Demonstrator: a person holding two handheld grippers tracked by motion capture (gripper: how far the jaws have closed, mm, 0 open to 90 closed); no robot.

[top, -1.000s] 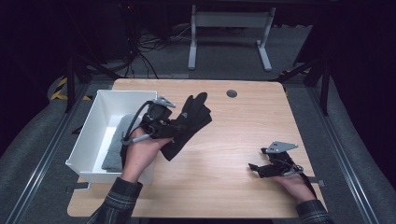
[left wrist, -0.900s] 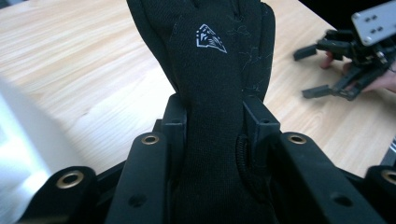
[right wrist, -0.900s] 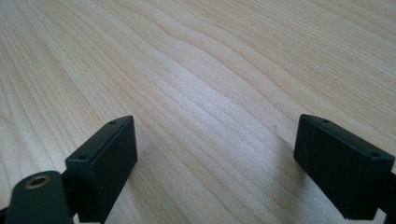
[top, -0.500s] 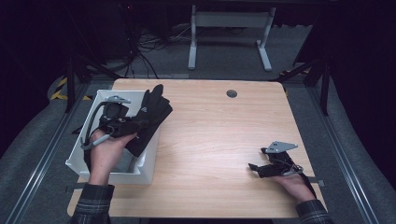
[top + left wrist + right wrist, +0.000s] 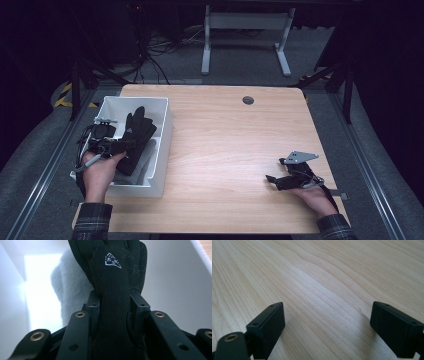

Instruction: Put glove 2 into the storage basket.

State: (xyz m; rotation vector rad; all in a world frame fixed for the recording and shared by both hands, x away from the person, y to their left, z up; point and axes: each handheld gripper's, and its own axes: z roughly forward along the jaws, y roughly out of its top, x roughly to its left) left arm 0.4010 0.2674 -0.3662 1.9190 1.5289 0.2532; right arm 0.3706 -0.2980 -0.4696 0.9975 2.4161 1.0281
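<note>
Left gripper view shows the left gripper (image 5: 117, 307) with its square black fingers (image 5: 93, 305) pinched tight on a black glove (image 5: 113, 272), gripping the narrow cuff of soft, finely knitted fabric. A small white angular logo sits on the glove's back, and its limp digits point away from the fingers. Behind it lies something pale and fuzzy against the smooth white walls of a bin (image 5: 172, 277). From the high view, the glove (image 5: 136, 134) hangs inside the rectangular white plastic bin (image 5: 165, 131), which stands at the left edge of the surface (image 5: 235, 145), over a grey folded cloth (image 5: 145, 159). The right gripper (image 5: 278, 181) rests well apart near the front right corner. Right gripper view has its blocky matte fingers (image 5: 268, 323) spread wide with nothing between them, over pale wood with long wavy grain.
</note>
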